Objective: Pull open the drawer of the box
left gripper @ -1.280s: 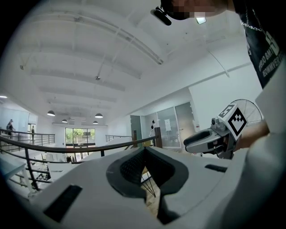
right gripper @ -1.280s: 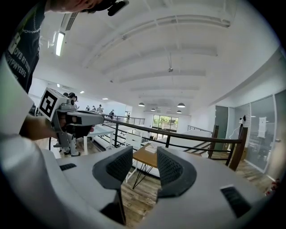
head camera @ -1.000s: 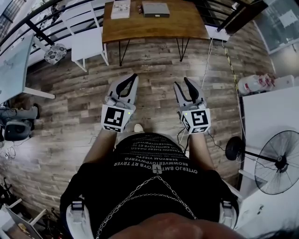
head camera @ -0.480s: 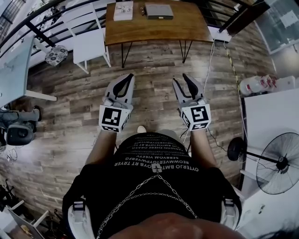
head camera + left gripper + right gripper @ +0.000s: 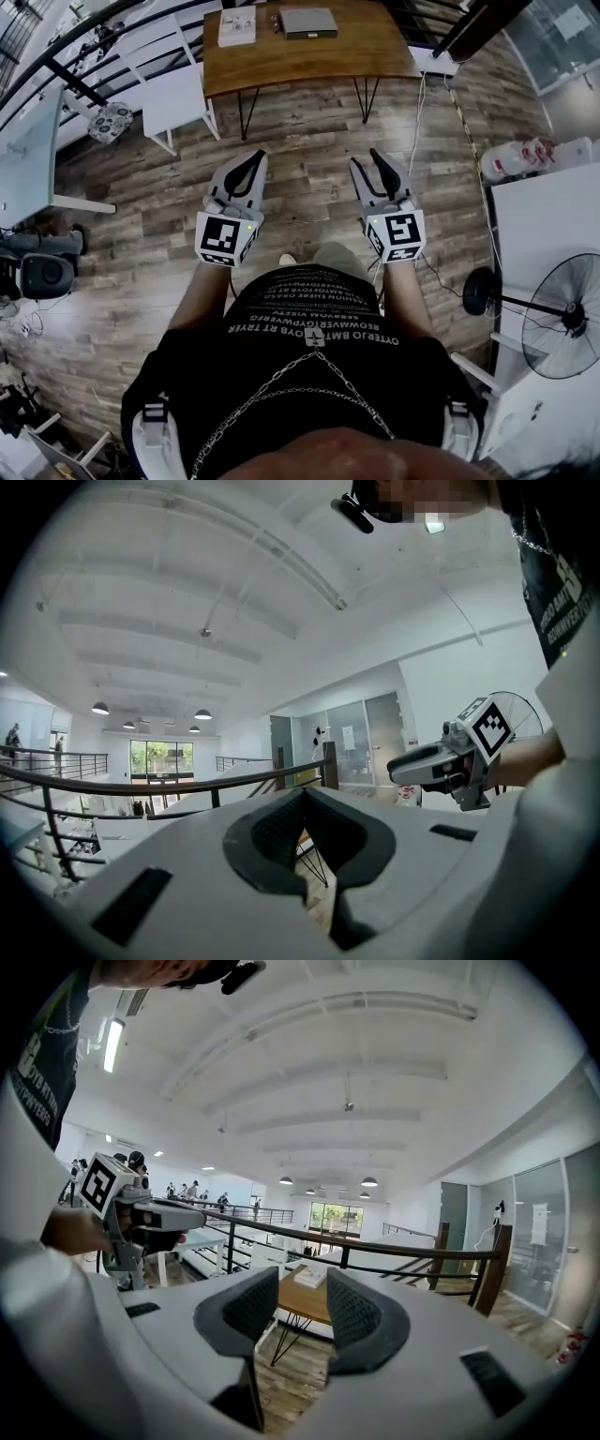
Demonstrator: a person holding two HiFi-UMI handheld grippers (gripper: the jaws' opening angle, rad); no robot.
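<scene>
A wooden table (image 5: 356,52) stands ahead across the plank floor. On it lie a white box (image 5: 236,26) and a flat grey box (image 5: 309,22); no drawer can be made out from here. Both grippers hang in mid-air in front of the person, well short of the table. My left gripper (image 5: 255,157) has its tips together, with nothing between them (image 5: 300,803). My right gripper (image 5: 366,159) is open and empty, and the white box (image 5: 309,1276) shows far off through its gap (image 5: 302,1279).
A white chair (image 5: 173,80) stands left of the table and a white desk (image 5: 28,141) further left. A black railing (image 5: 375,1246) runs behind the table. A standing fan (image 5: 558,328) and a white counter (image 5: 544,225) are at the right. A cable (image 5: 417,103) trails on the floor.
The person and both grippers have drifted a little toward the table. Neither gripper's jaws have changed.
</scene>
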